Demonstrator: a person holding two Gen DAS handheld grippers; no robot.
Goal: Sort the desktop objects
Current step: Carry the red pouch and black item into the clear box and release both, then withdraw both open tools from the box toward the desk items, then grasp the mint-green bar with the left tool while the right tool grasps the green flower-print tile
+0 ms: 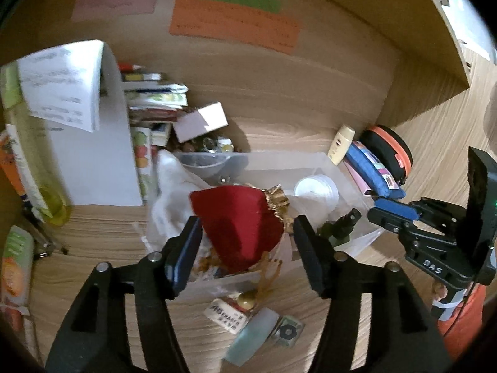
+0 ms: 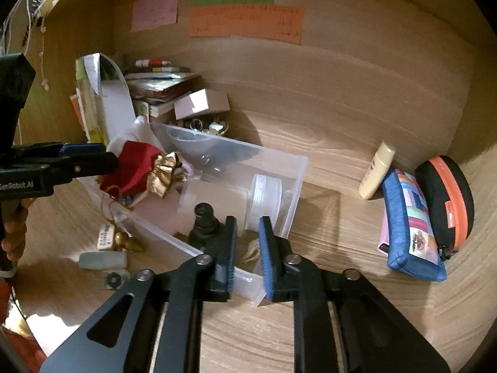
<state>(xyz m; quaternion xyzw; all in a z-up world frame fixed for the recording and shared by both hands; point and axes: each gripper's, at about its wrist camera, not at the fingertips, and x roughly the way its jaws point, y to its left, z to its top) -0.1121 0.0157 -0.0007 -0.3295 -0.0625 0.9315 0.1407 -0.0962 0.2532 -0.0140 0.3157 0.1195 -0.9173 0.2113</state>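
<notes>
Your left gripper [image 1: 245,248], jaws apart, frames the red pouch [image 1: 239,227] at 12 o'clock; your right gripper [image 2: 247,248], slightly parted, straddles the clear bin's [image 2: 248,279] rim.

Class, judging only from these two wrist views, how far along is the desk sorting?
Done: the red velvet pouch and a white jar lie in the clear plastic bin.
In hand: nothing; the left gripper stands open around the pouch, and the right gripper is slightly open at the bin's rim.
Left: the cream tube, patchwork pouch and small bits sit on the desk.
</notes>
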